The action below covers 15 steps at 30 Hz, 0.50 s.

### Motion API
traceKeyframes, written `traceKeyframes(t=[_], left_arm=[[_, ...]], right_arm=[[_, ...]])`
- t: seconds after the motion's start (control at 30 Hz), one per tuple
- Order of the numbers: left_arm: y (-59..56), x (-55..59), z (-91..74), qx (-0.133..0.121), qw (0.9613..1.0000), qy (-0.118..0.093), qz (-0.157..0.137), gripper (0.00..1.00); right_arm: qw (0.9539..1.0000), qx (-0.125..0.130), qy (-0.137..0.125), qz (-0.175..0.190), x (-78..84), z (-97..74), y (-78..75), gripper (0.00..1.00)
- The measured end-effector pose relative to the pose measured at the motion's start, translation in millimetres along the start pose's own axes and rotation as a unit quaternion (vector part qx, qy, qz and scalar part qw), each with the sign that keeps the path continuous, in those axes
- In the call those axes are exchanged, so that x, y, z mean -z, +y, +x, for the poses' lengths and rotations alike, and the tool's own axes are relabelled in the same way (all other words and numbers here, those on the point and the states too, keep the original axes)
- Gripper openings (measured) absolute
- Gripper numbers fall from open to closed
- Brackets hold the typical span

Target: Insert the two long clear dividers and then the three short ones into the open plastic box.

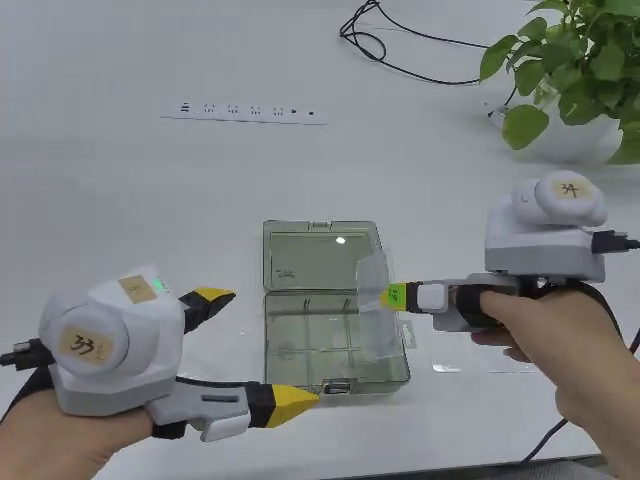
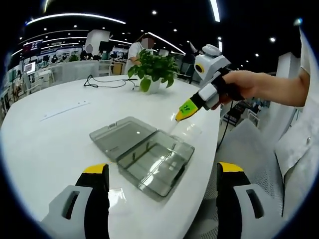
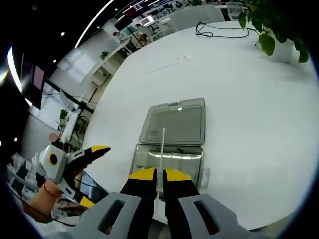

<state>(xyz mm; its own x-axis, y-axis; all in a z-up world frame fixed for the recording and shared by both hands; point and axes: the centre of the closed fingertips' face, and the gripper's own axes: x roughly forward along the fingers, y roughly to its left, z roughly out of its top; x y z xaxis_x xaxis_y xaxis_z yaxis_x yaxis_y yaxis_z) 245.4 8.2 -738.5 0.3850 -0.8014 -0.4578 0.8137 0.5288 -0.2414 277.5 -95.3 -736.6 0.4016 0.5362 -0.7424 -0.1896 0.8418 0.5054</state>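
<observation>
The open smoky plastic box lies in the middle of the white table with its lid flat behind it. Faint clear walls seem to stand inside it. My right gripper is shut on a clear divider, held upright over the box's right part. In the right gripper view the divider rises edge-on from the shut gripper above the box. My left gripper stands open at the box's left side, holding nothing. The left gripper view shows the box, the right gripper and its divider.
More clear pieces lie on the table right of the box. A white power strip, a black cable and a potted plant sit at the back. The table's front edge runs close below the box.
</observation>
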Motion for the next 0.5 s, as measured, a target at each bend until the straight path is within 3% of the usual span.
traceKeyframes(t=[0.2, 0.5], left_arm=[[1.8, 5.5, -0.5, 0.009, 0.9999, 0.002, 0.007, 0.96], [3.0, 8.6, -1.1, 0.018, 0.9998, -0.004, -0.001, 0.95]], right_arm=[[0.9992, 0.022, 0.030, 0.015, 8.6, 8.3, -8.1, 0.06], [0.9970, 0.040, 0.060, 0.027, 16.0, 19.2, -13.8, 0.06]])
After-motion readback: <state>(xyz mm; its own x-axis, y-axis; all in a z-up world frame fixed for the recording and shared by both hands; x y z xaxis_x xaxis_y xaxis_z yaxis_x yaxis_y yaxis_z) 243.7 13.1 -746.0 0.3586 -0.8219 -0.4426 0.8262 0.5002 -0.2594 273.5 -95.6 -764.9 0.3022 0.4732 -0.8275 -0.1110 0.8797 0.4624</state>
